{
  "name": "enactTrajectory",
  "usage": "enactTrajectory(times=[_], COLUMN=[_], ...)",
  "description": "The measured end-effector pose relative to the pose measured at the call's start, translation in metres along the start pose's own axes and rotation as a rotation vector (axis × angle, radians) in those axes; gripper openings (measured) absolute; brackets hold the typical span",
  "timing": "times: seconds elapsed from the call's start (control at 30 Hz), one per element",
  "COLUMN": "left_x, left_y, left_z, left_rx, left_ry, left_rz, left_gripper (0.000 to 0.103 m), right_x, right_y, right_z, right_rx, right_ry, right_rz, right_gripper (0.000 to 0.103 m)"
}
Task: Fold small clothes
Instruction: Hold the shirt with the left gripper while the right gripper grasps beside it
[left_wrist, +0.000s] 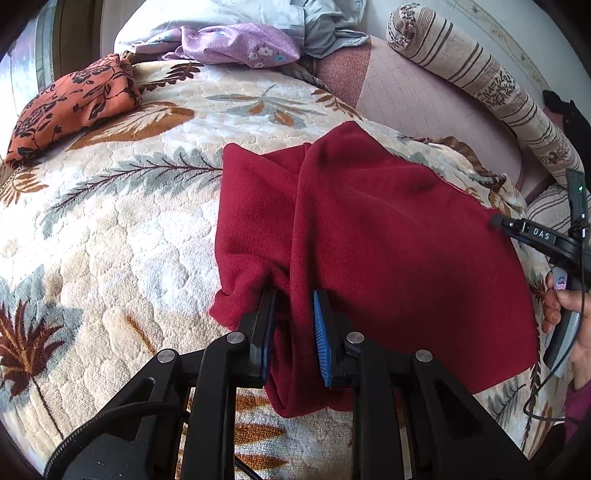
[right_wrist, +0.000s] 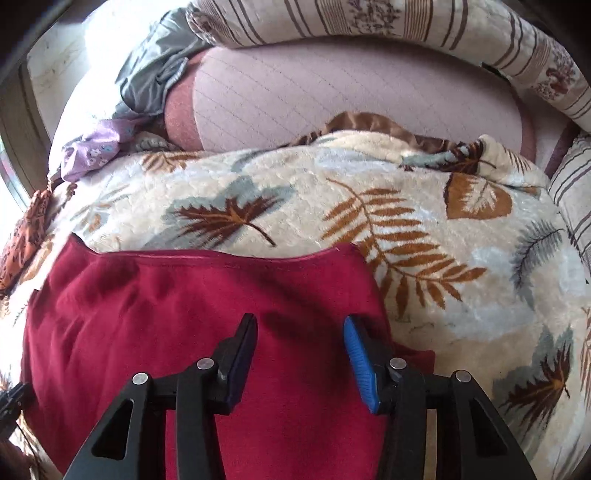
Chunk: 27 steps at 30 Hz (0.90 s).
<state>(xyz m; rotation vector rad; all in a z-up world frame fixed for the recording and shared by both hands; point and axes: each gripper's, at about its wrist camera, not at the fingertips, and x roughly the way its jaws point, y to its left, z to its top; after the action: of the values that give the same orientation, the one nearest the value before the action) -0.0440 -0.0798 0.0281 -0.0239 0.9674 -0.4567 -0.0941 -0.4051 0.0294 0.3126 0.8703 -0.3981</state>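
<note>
A dark red knit garment (left_wrist: 369, 229) lies on the leaf-patterned blanket (left_wrist: 110, 221). My left gripper (left_wrist: 295, 299) is shut on a bunched fold of the garment's near edge, with cloth filling the gap between the fingers. In the right wrist view the same red garment (right_wrist: 184, 314) lies flat under my right gripper (right_wrist: 300, 325), which is open and empty just above the cloth. The right gripper's body also shows at the right edge of the left wrist view (left_wrist: 546, 240), held by a hand.
An orange floral cloth (left_wrist: 70, 107) and a purple floral cloth (left_wrist: 240, 44) lie at the far side of the blanket. A grey-blue garment (left_wrist: 325, 26) and a striped bolster (left_wrist: 480, 85) lie beyond. A pink quilted mattress (right_wrist: 332, 103) shows behind the blanket.
</note>
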Motion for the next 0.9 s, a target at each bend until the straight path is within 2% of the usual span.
enactTrajectory(times=[0.13,0.23,0.33,0.43,0.53,0.67,0.9], left_x=[-0.001,-0.002,-0.001,0.000,0.000,0.000,0.000], left_y=[-0.001,0.007,0.018,0.023,0.019,0.014,0.006], left_z=[-0.003,-0.005,-0.005,-0.004,-0.003,-0.004,-0.006], left_rx=[0.002,-0.042,-0.119,-0.145,-0.127,-0.110,-0.070], left_ry=[-0.014,-0.018,-0.001,0.013,0.012,0.010,-0.004], left_rz=[-0.001,-0.041,-0.110,-0.144,-0.134,-0.115,-0.067], left_gripper=[0.019,0.019,0.019,0.019,0.019,0.019,0.020], right_x=[-0.015,-0.008,0.002,0.017,0.046,0.075,0.078], right_y=[0.057,0.115,0.173,0.216,0.240,0.247,0.254], right_z=[0.004,0.007,0.009,0.012,0.014,0.017,0.024], right_rx=[-0.066,-0.152,-0.274,-0.347,-0.356,-0.306,-0.325], right_ry=[-0.005,0.022,0.014,0.014,0.060,0.100,0.108], right_rz=[0.156,0.270,0.306,0.317,0.275,0.250,0.220], right_gripper=[0.047,0.047,0.047,0.047,0.043,0.043,0.043])
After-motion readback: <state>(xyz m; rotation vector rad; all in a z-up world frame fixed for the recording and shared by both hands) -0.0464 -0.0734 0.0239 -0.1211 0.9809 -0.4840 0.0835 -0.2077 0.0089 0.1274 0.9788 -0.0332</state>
